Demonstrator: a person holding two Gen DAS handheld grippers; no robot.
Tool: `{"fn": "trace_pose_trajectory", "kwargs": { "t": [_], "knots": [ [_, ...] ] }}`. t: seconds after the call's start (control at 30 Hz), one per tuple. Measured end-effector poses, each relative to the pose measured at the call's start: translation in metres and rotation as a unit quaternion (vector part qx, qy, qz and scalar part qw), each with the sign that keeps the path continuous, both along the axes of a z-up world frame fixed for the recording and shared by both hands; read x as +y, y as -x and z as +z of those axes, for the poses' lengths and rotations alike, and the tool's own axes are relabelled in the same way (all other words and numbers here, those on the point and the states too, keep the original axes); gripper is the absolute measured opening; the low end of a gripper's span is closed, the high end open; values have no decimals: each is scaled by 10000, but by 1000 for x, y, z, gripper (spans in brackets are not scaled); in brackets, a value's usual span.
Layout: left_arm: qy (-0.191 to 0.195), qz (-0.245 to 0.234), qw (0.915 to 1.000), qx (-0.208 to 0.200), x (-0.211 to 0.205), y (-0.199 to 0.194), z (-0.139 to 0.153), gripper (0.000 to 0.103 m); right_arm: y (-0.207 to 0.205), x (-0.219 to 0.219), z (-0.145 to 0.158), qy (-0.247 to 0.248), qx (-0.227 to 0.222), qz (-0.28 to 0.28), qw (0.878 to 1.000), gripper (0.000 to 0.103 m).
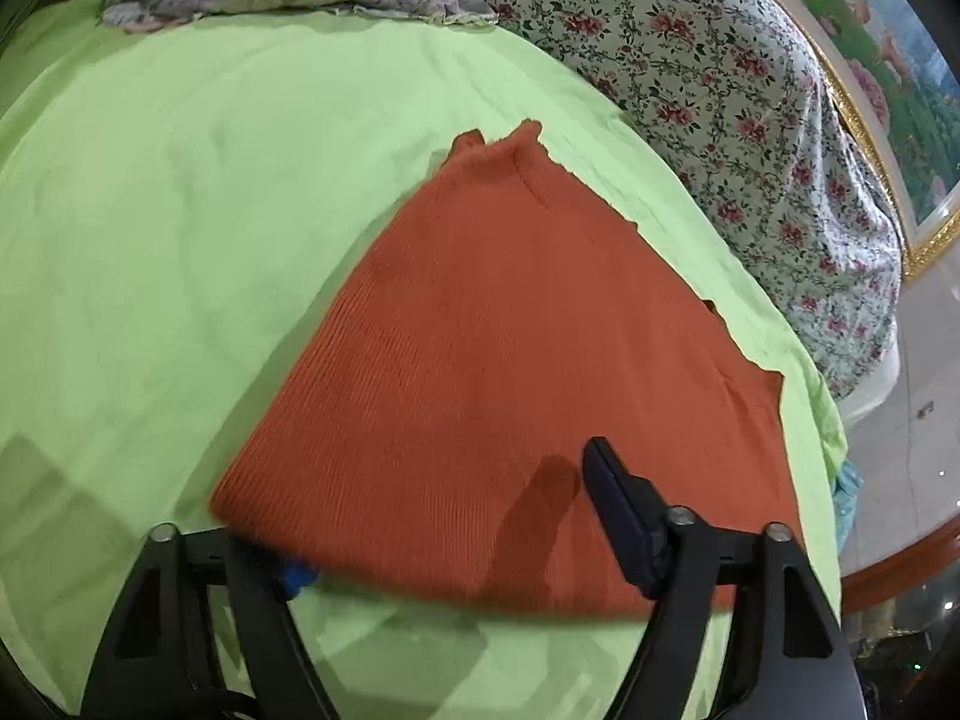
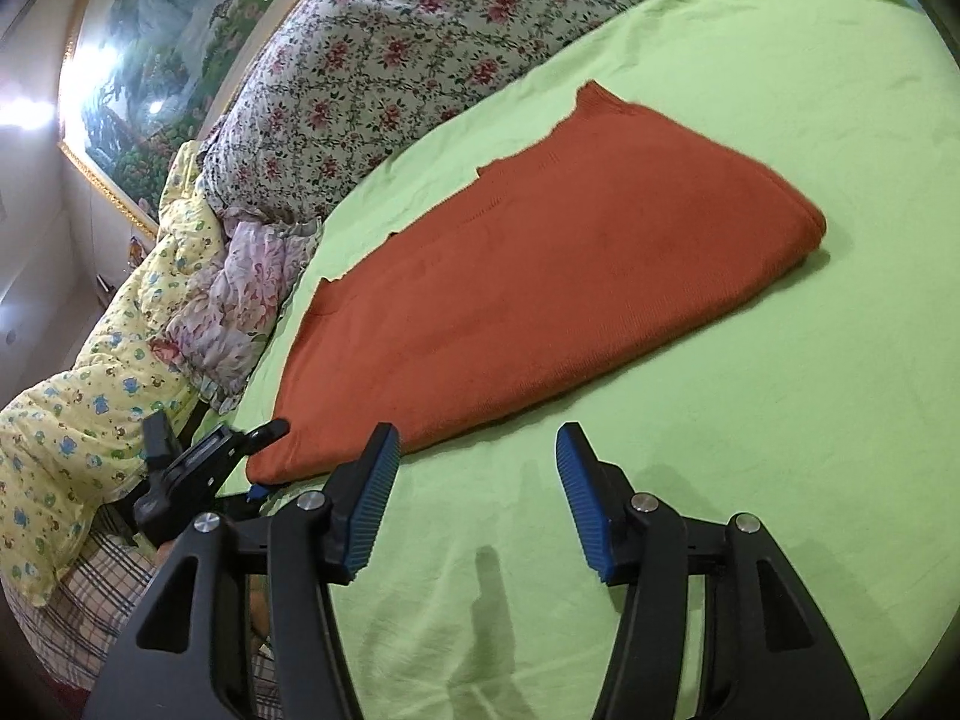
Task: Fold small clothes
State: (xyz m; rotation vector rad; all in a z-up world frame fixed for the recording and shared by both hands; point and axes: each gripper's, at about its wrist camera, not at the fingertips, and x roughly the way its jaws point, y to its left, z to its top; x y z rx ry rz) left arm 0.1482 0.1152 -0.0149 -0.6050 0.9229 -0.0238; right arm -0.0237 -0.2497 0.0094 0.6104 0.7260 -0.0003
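Clearly the orange garment (image 2: pixel 540 276) lies folded, released; the left gripper (image 1: pixel 444 516) straddles its near edge, fingers apart; the right gripper (image 2: pixel 477 498) stands apart, empty, just before it.

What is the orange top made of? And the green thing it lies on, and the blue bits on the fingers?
The orange top looks like a soft knit, perhaps wool or acrylic: fine ribbed rows run across it. The green sheet looks like matte woven cloth, maybe cotton, with soft creases. The blue pads on the fingers look like ridged rubber or plastic; which one is unclear.
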Motion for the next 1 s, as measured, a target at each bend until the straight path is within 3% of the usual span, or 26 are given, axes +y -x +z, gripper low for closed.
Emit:
{"fn": "trace_pose_trajectory", "kwargs": {
  "t": [0.07,0.17,0.27,0.47,0.6,0.7,0.8,0.9,1.0],
  "knots": [
    [-29,-154,9999,9,-5,-7,0,40,0,-3,4,-12,-48,-19,10000,56],
    [-252,-285,9993,-50,-13,-12,7,25,-1,-10,9,52,-72,-44,10000,56],
    [-736,-458,9958,-286,-29,-13,26,15,-2,-22,12,21,-129,-150,9998,56],
    [-1524,-1176,9758,-1038,-94,-15,76,10,-8,-51,18,30,-153,-327,9993,56],
    [-1503,-1814,9609,-1455,-156,-20,92,10,-20,-74,28,93,-306,-413,9986,56],
    [-1705,-2245,9467,-1558,-206,-23,80,10,-40,-95,36,-31,-377,-339,9987,56],
    [-1974,-2645,9348,-1315,-245,-29,46,10,-71,-107,40,-21,-243,-125,9996,56],
    [-2254,-2734,9281,-1145,-258,-26,22,11,-106,-109,33,-117,40,158,9998,62],
    [-2169,-2747,9279,-1283,-251,-21,26,11,-141,-101,22,-263,304,582,9975,64]
  ]
}}
